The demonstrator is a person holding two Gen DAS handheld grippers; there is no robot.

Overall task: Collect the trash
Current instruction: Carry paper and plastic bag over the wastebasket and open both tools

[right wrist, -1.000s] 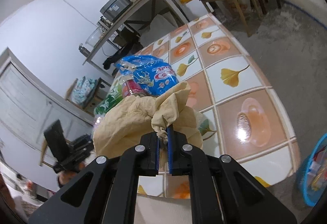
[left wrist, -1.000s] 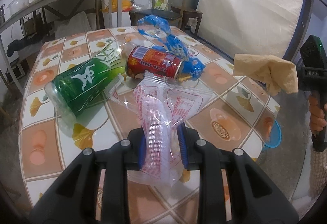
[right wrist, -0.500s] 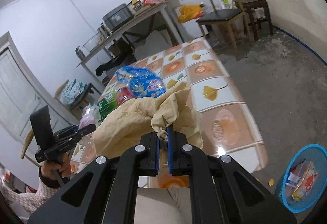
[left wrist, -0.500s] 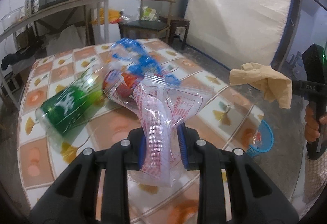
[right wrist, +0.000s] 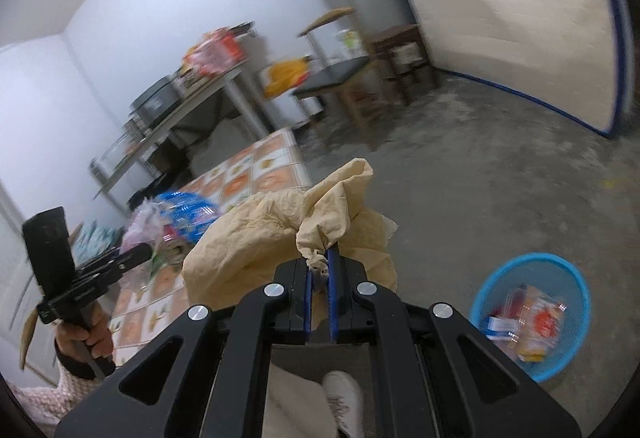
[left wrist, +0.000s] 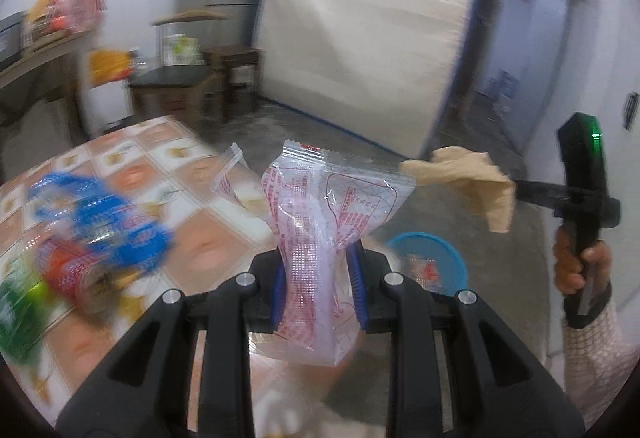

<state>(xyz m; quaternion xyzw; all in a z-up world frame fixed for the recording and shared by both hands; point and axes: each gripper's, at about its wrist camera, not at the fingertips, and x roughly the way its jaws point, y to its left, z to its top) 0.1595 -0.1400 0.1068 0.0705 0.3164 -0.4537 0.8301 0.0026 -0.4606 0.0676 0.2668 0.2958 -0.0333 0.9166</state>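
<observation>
My left gripper (left wrist: 317, 278) is shut on a clear plastic wrapper with red print (left wrist: 324, 222), held in the air past the table's edge. My right gripper (right wrist: 319, 274) is shut on a crumpled tan paper (right wrist: 280, 238), which also shows in the left wrist view (left wrist: 468, 182). A blue mesh trash basket (right wrist: 532, 310) with several wrappers inside stands on the floor at the right; in the left wrist view the basket (left wrist: 432, 262) lies just beyond the wrapper.
The tiled table (left wrist: 132, 174) at the left carries a blue bag (left wrist: 100, 222), a red can (left wrist: 64, 270) and a green bottle (left wrist: 16, 314), all blurred. A chair (right wrist: 340, 82), a side table (right wrist: 192, 106) and a mattress (left wrist: 360, 38) stand behind.
Both grippers swung right, away from the table and toward the floor basket, each keeping its load. The basket has come into fuller view in both views.
</observation>
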